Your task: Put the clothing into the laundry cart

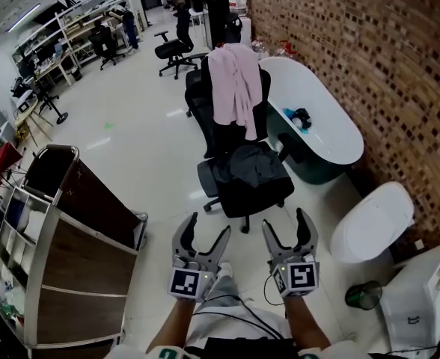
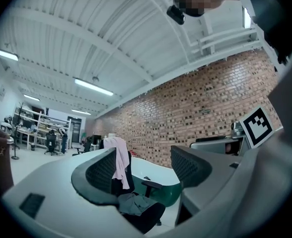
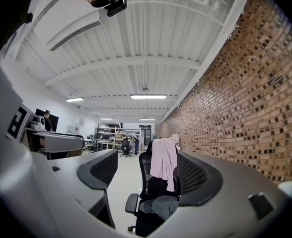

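Note:
A pink garment [image 1: 235, 88] hangs over the back of a black office chair [image 1: 242, 189]. On the chair's seat lies a dark grey garment [image 1: 251, 167]. The laundry cart [image 1: 93, 219], brown with a metal frame, stands at the left, its top open. My left gripper [image 1: 208, 226] and right gripper [image 1: 286, 221] are side by side short of the chair, both open and holding nothing. The left gripper view shows the pink garment [image 2: 120, 162] and the grey garment [image 2: 133, 204] between its jaws, far off. In the right gripper view the pink garment [image 3: 164, 162] hangs above the grey garment [image 3: 161, 206].
A white oval table [image 1: 321, 126] stands right of the chair along the brick wall [image 1: 370, 51]. A white rounded object [image 1: 373, 219] and a small dark bin [image 1: 364, 295] sit at the right. More office chairs [image 1: 175, 47] and desks stand far back.

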